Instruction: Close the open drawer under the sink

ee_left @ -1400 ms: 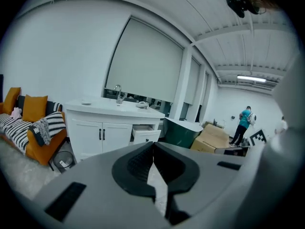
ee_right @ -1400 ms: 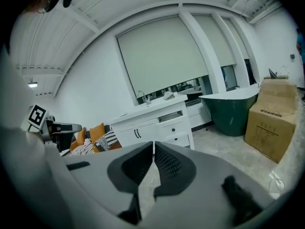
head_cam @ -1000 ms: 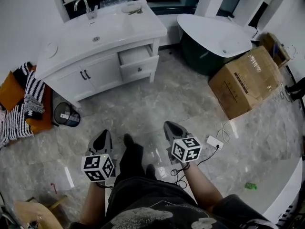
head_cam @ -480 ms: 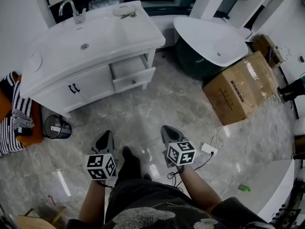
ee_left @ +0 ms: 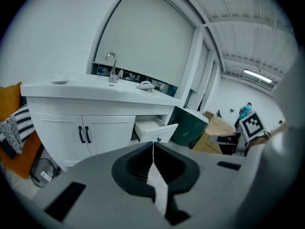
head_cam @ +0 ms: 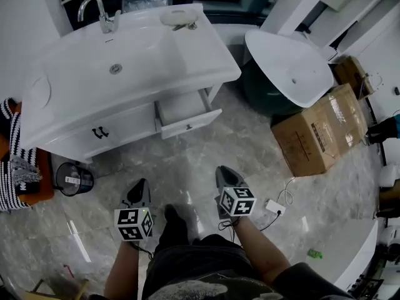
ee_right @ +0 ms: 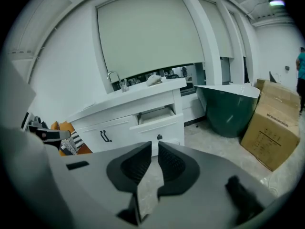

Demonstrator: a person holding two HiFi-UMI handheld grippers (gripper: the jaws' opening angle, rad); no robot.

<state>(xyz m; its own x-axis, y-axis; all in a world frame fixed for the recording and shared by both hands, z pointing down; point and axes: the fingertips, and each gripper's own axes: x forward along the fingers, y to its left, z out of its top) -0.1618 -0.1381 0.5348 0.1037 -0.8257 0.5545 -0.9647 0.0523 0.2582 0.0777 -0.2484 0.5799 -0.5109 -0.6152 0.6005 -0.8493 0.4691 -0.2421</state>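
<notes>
The white vanity [head_cam: 125, 61] with a sink stands ahead. Its right-hand drawer [head_cam: 189, 124] is pulled out, and shows in the left gripper view [ee_left: 156, 130] and the right gripper view [ee_right: 159, 120] too. My left gripper [head_cam: 139, 185] hangs over the marble floor, well short of the vanity, with its jaws pressed together and nothing between them [ee_left: 153, 144]. My right gripper [head_cam: 225, 170] is level with it, below and a little right of the drawer, its jaws nearly touching and empty [ee_right: 155, 144].
Two cabinet doors with black handles [head_cam: 100, 132] sit left of the drawer. A dark green tub with a white rim [head_cam: 290, 64] and a cardboard box [head_cam: 319, 133] stand to the right. A bin [head_cam: 74, 179] is at the left, a power strip [head_cam: 275, 206] by my right foot.
The vanity and its open drawer have come nearer and larger in the head view. Both grippers have moved forward towards it and stayed shut.
</notes>
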